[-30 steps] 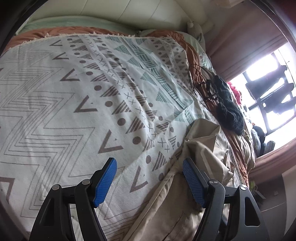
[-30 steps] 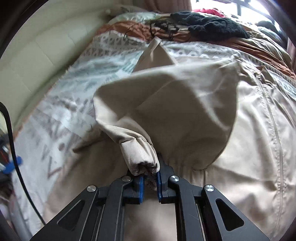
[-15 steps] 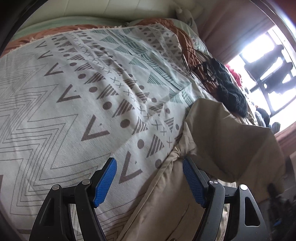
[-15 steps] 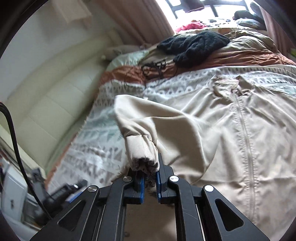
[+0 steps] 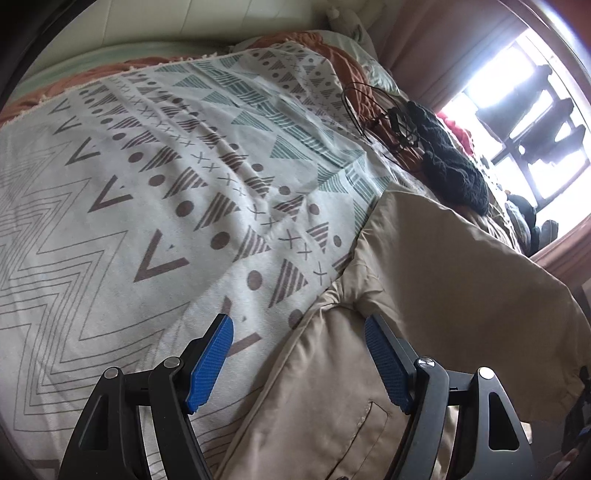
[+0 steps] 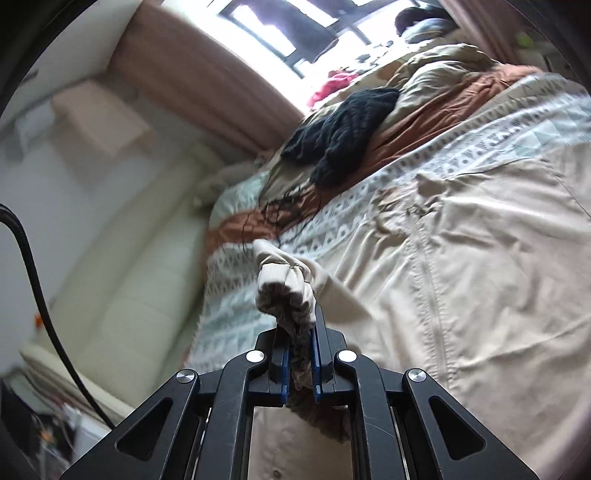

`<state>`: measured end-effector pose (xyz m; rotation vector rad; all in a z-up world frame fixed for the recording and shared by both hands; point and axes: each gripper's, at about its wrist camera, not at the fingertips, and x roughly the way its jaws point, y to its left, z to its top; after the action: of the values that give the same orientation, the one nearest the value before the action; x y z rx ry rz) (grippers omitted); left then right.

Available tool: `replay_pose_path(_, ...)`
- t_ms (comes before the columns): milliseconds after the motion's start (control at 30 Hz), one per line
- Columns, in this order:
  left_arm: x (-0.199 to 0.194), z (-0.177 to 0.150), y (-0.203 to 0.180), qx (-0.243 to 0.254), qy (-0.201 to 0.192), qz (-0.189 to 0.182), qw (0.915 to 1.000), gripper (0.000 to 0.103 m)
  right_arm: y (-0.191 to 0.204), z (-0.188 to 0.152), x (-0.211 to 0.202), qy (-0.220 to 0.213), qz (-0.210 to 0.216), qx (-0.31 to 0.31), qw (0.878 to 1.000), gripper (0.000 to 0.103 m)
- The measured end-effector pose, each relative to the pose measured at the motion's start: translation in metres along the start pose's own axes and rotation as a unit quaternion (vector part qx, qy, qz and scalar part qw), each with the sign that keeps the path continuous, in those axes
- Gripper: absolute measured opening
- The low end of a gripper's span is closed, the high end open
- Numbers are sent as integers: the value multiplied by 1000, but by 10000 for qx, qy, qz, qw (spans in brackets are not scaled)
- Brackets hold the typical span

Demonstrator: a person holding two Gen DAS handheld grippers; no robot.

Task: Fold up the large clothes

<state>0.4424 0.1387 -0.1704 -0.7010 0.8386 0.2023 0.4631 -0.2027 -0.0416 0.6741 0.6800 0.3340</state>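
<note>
A large beige zip jacket point(image 6: 461, 280) lies spread on a patterned bedspread point(image 5: 155, 192). My right gripper point(image 6: 300, 332) is shut on the jacket's sleeve cuff point(image 6: 284, 291) and holds the sleeve lifted above the bed. In the left wrist view the lifted sleeve point(image 5: 461, 266) stretches across the right side, over the jacket body point(image 5: 332, 398). My left gripper point(image 5: 298, 332) is open and empty, hovering over the jacket's edge where it meets the bedspread, its right finger near the armpit crease.
A black knitted garment point(image 6: 343, 129) point(image 5: 454, 166) and a tangle of black cord point(image 5: 388, 122) lie on the rust-coloured blanket point(image 6: 424, 122) at the far side. A padded headboard point(image 6: 140, 280) and bright window point(image 6: 295, 33) bound the bed.
My right gripper has lifted the sleeve cuff higher and pulled it across over the jacket body, so the sleeve now spans the left wrist view. My left gripper has stayed open near the jacket's edge.
</note>
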Motion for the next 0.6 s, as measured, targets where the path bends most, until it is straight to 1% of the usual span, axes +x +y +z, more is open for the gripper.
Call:
replay_pose_path(100, 7, -1, -7, 95, 46, 66, 9999, 75, -17, 10, -13, -168, -21, 138, 9998, 10)
replay_pose_path(200, 15, -4, -13, 131, 128, 136, 9997, 75, -41, 14, -11, -162, -143, 359, 9991, 11)
replay_pose_path(233, 16, -5, -15, 153, 139, 154, 9997, 75, -53, 14, -6, -93, -263, 451, 9986, 15)
replay_pose_path(267, 17, -5, -17, 190, 147, 191, 9995, 75, -67, 13, 0, -13, -409, 584, 9975, 17)
replay_pose_path(300, 18, -6, -20, 240, 144, 236, 9993, 75, -86, 10, 9, 88, -615, 796, 9949, 21)
replay_pose_path(333, 19, -7, -23, 292, 134, 289, 9991, 75, -99, 8, 14, 133, -748, 947, 9926, 32)
replay_pose_path(367, 21, -8, -25, 345, 128, 331, 9988, 75, -116, 5, 19, 197, -946, 1127, 9889, 47)
replay_pose_path(400, 22, -8, -28, 395, 125, 361, 9985, 75, -132, 3, 24, 320, -1183, 1335, 9835, 55)
replay_pose_path(433, 23, -9, -31, 466, 115, 405, 9980, 75, -144, 1, 26, 405, -1330, 1507, 9788, 59)
replay_pose_path(500, 27, -9, -36, 583, 84, 496, 9970, 75, -164, -6, 29, 500, -1439, 1881, 9703, 59)
replay_pose_path(533, 29, -9, -39, 666, 65, 549, 9962, 75, -171, -10, 31, 552, -1435, 1971, 9682, 60)
replay_pose_path(567, 31, -9, -41, 757, 44, 603, 9953, 75, -174, -14, 34, 629, -1458, 1979, 9673, 65)
replay_pose_path(600, 34, -9, -44, 841, 20, 665, 9942, 74, -178, -19, 38, 757, -1544, 1970, 9652, 67)
